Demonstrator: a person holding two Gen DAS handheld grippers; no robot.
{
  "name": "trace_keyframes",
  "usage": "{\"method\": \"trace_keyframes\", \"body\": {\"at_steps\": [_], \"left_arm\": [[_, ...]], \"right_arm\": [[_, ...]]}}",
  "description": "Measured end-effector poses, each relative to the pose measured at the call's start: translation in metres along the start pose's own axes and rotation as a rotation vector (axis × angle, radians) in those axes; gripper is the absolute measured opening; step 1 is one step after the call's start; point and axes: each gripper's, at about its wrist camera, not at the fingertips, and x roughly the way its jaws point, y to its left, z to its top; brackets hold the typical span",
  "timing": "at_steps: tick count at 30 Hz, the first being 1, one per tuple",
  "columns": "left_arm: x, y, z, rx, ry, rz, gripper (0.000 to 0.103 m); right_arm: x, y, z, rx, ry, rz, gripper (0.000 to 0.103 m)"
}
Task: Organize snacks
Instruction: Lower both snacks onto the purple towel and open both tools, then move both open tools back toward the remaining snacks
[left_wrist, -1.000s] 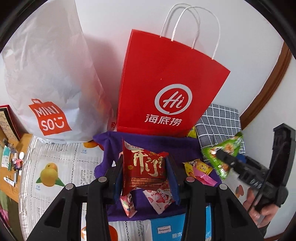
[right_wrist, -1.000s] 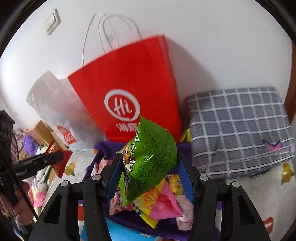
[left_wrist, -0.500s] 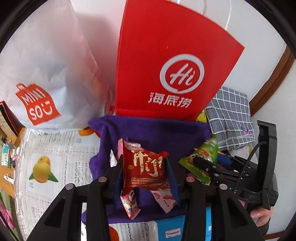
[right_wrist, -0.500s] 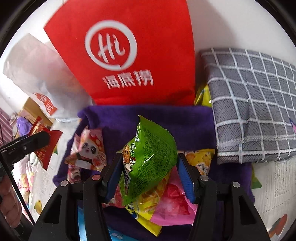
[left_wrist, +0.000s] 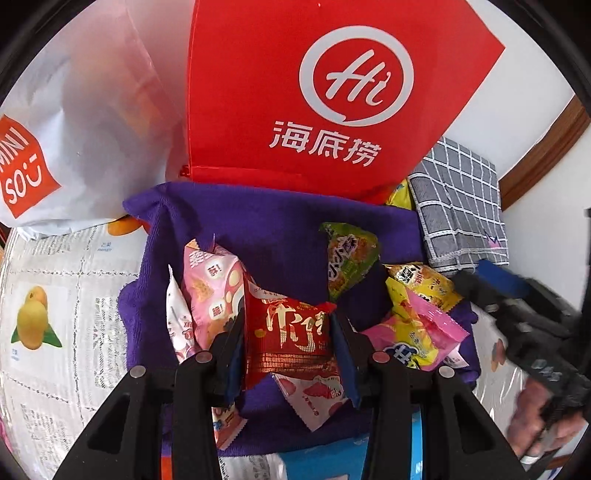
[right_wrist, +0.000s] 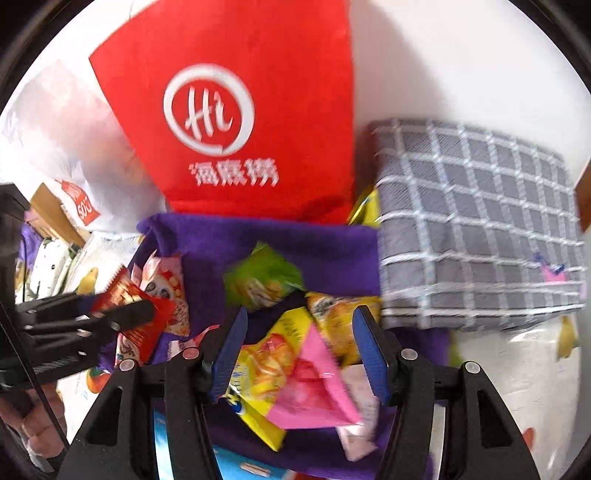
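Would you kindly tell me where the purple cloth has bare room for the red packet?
The purple cloth is bare along its back strip below the red paper bag, between the pink snack packet and the green snack packet. The right side is crowded with yellow and pink packets.

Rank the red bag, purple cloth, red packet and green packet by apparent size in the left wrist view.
1. red bag
2. purple cloth
3. red packet, though nearness to the camera inflates it
4. green packet
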Motion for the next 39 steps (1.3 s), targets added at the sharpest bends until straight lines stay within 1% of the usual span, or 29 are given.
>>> {"method": "trace_keyframes", "body": {"at_steps": [3,7,9,10,12,18,22,26,29,33,36,39], "left_arm": [[0.001,-0.001,0.001,-0.008,-0.005,-0.004,0.04],[0.006,0.0,0.003,-0.031,0.027,-0.034,0.042],[0.007,0.0,0.003,-0.046,0.033,-0.041,0.049],[0.005,0.0,0.002,-0.05,0.029,-0.035,0.05],[-0.001,0.0,0.0,-0.047,0.019,-0.028,0.053],[-0.028,0.001,-0.011,-0.035,-0.011,-0.009,0.054],[-0.049,0.008,-0.029,-0.035,-0.021,-0.012,0.055],[-0.073,0.018,-0.049,-0.041,-0.035,-0.009,0.055],[-0.089,0.022,-0.066,-0.027,-0.047,0.006,0.055],[-0.106,0.028,-0.089,-0.019,-0.058,0.031,0.055],[-0.113,0.033,-0.107,-0.015,-0.055,0.025,0.055],[-0.119,0.042,-0.126,-0.024,-0.053,0.039,0.055]], "right_arm": [[-0.018,-0.003,0.001,-0.017,-0.042,-0.029,0.059],[-0.029,-0.001,0.005,-0.033,-0.075,-0.025,0.059],[-0.034,0.001,0.005,-0.035,-0.083,-0.017,0.059],[-0.036,0.002,0.006,-0.037,-0.087,-0.012,0.059],[-0.039,0.004,0.006,-0.04,-0.091,-0.008,0.059],[-0.047,0.015,0.006,-0.06,-0.112,0.008,0.059],[-0.059,0.031,0.003,-0.097,-0.136,0.017,0.059],[-0.075,0.051,-0.005,-0.128,-0.163,-0.011,0.059],[-0.093,0.061,-0.018,-0.117,-0.189,0.018,0.059],[-0.111,0.07,-0.053,-0.108,-0.197,0.053,0.059],[-0.112,0.074,-0.086,-0.1,-0.144,0.078,0.059],[-0.106,0.074,-0.121,-0.071,-0.077,0.084,0.059]]}}
